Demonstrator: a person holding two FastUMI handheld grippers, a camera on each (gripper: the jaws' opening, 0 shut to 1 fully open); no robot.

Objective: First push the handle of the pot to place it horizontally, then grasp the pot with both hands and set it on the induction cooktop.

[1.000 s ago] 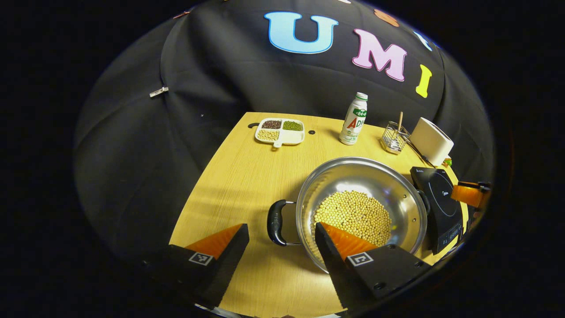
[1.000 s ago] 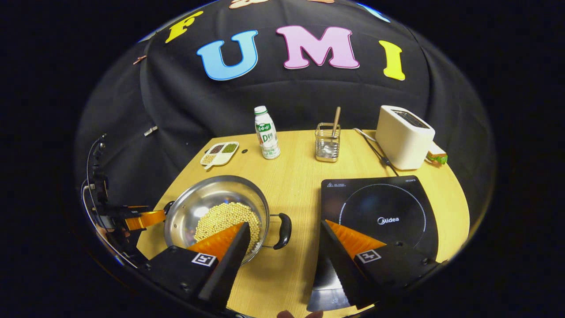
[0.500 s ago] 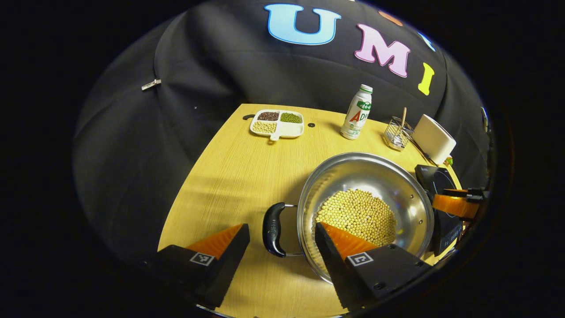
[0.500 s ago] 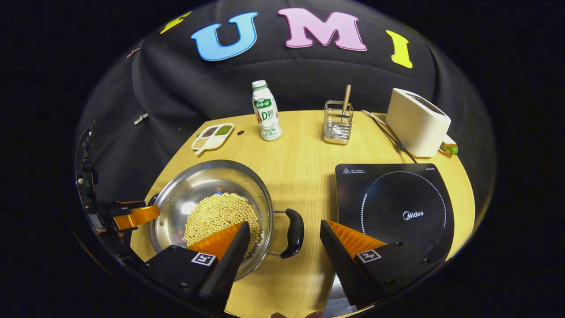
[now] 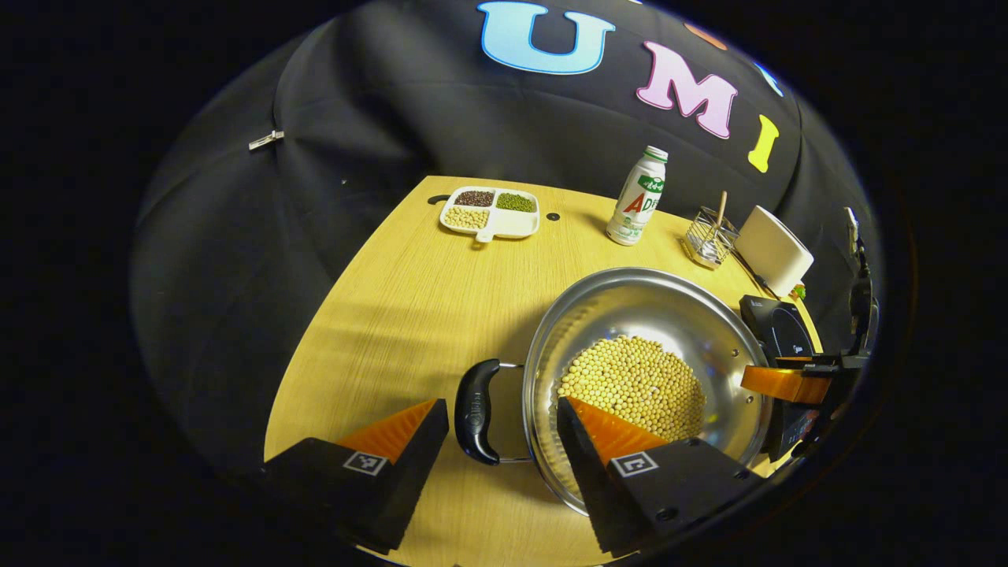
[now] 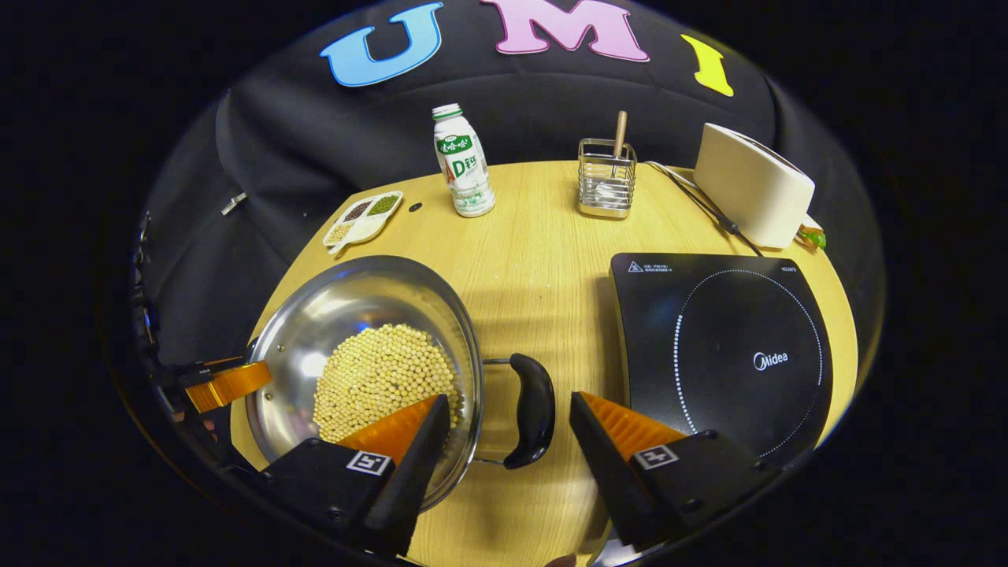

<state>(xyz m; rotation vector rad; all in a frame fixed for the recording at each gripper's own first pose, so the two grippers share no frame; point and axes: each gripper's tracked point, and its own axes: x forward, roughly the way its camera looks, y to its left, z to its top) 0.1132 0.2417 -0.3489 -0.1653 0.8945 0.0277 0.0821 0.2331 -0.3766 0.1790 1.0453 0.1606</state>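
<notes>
Jaws of both the left gripper (image 5: 502, 409) and right gripper (image 6: 510, 403) gape wide, each straddling a curved black handle (image 5: 476, 411) of the shiny round steel pot (image 5: 677, 315), gripping nothing. Both have edged closer since earlier.

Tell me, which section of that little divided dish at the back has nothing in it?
On the divided dish, the section nearest the pot, beside the handle nub; the other three hold dark, green and pale beans.

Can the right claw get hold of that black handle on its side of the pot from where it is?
Probably yes. The right claw is open, and the pot's black handle already sits in the gap between its fingers, with bare table around it. The cooktop lies off to one side, not in the way.
</notes>
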